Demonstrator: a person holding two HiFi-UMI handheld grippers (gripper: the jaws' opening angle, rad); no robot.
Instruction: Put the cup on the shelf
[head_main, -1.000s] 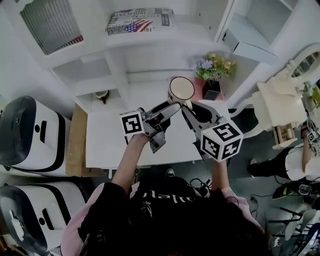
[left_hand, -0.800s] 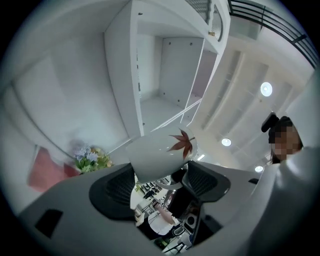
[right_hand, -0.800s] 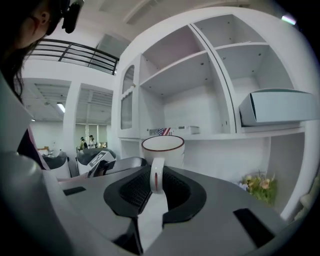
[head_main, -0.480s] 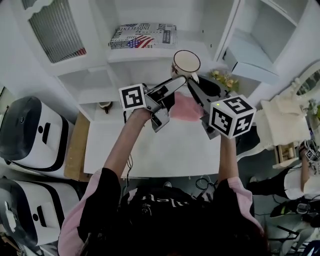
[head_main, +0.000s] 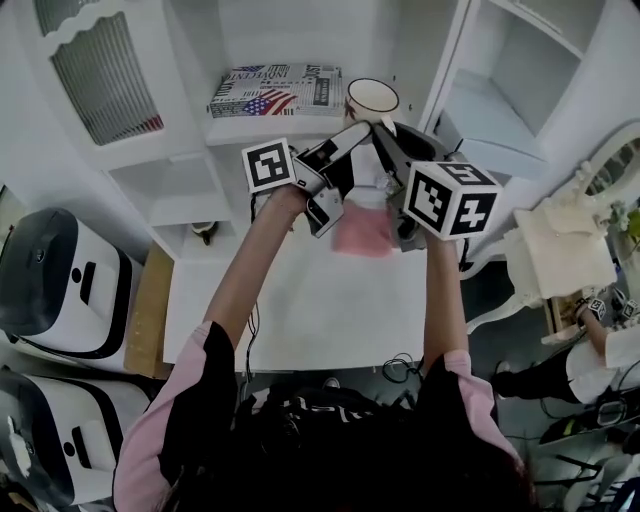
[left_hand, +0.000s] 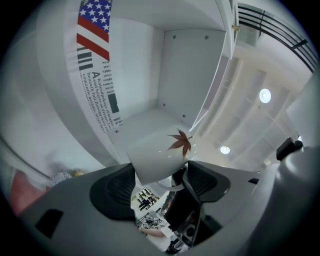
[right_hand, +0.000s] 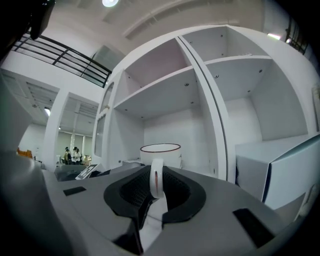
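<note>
Right hand-held gripper is clamped narrow on the handle of the white cup. Left hand-held gripper has its jaws set wider, against the cup's body near the red leaf print. Cup is upright at the front of the white shelf, just right of the flag-print box; can't tell if its base touches the shelf.

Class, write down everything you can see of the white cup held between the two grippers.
The white glossy cup looks ceramic, with a dark red rim, a red maple leaf printed on its side and a loop handle. It is upright, raised before the white shelf; the right gripper pinches the handle, the left gripper clamps its base.
</note>
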